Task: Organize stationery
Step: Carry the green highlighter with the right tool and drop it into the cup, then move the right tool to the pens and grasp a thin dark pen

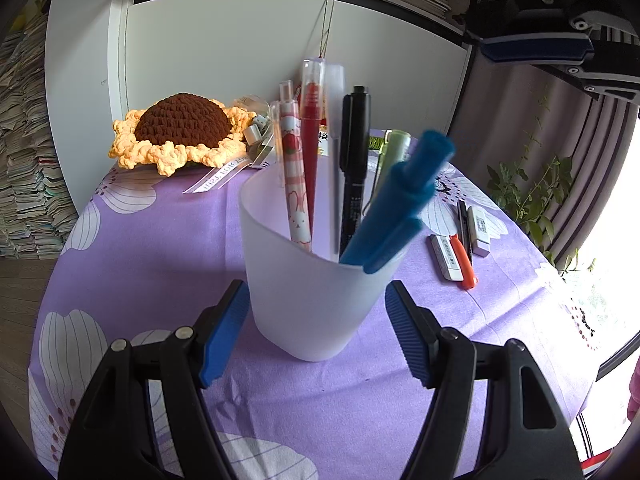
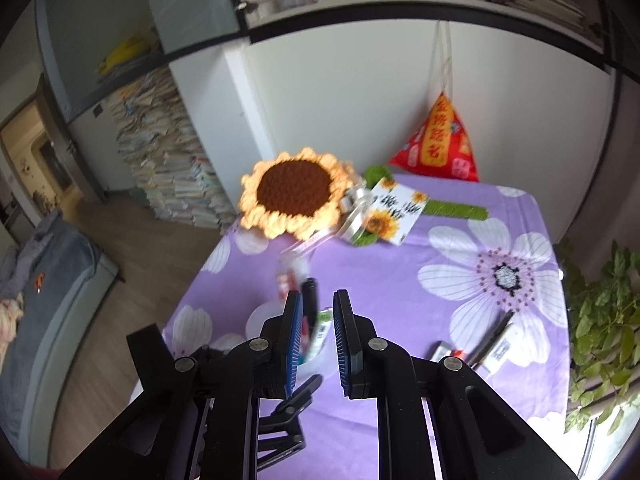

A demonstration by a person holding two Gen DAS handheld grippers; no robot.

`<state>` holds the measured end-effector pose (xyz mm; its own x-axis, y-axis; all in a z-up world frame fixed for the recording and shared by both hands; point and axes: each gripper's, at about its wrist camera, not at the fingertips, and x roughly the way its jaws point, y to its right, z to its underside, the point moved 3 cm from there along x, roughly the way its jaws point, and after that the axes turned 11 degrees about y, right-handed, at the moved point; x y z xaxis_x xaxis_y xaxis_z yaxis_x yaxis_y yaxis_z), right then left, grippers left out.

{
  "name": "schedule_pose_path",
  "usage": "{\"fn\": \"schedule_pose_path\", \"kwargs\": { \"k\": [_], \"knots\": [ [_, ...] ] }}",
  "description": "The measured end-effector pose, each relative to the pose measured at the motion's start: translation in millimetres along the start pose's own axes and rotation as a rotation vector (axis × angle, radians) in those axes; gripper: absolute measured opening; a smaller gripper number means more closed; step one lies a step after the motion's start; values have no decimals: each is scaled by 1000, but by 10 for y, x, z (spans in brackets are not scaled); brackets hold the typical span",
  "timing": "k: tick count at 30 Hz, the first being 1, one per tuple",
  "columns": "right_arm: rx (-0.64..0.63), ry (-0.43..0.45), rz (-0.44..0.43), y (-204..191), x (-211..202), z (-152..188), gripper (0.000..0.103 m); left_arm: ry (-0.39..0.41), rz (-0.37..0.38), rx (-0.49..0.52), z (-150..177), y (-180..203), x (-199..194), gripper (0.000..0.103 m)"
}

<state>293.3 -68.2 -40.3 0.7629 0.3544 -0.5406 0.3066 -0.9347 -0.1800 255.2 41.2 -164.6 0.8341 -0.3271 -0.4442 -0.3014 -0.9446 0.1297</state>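
Gripping the pen cup (image 1: pixel 316 280), the left gripper (image 1: pixel 316 320) faces a crocheted sunflower (image 1: pixel 180 136); right gripper (image 2: pixel 316 340) seemingly shut, empty.

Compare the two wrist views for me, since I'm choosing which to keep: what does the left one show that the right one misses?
Only the left wrist view shows the left gripper clamping the frosted pen cup, with its blue marker and red pen clear. Only the right wrist view shows the right gripper, nearly closed on nothing, the red pyramid bag and the sunflower card. Both show the crochet sunflower, the purple floral tablecloth and the loose erasers.
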Motion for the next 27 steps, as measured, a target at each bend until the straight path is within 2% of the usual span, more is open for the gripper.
{"fn": "schedule_pose_path", "kwargs": {
  "k": [5,14,27],
  "knots": [
    [63,7,82,312,-17,-46,16,0,0,0,0,1,-1,69],
    [200,-56,224,1001,144,61,16,0,0,0,3,7,-6,69],
    [354,-246,385,1865,770,440,16,-1,1,0,0,0,-1,69]
  ]
}}
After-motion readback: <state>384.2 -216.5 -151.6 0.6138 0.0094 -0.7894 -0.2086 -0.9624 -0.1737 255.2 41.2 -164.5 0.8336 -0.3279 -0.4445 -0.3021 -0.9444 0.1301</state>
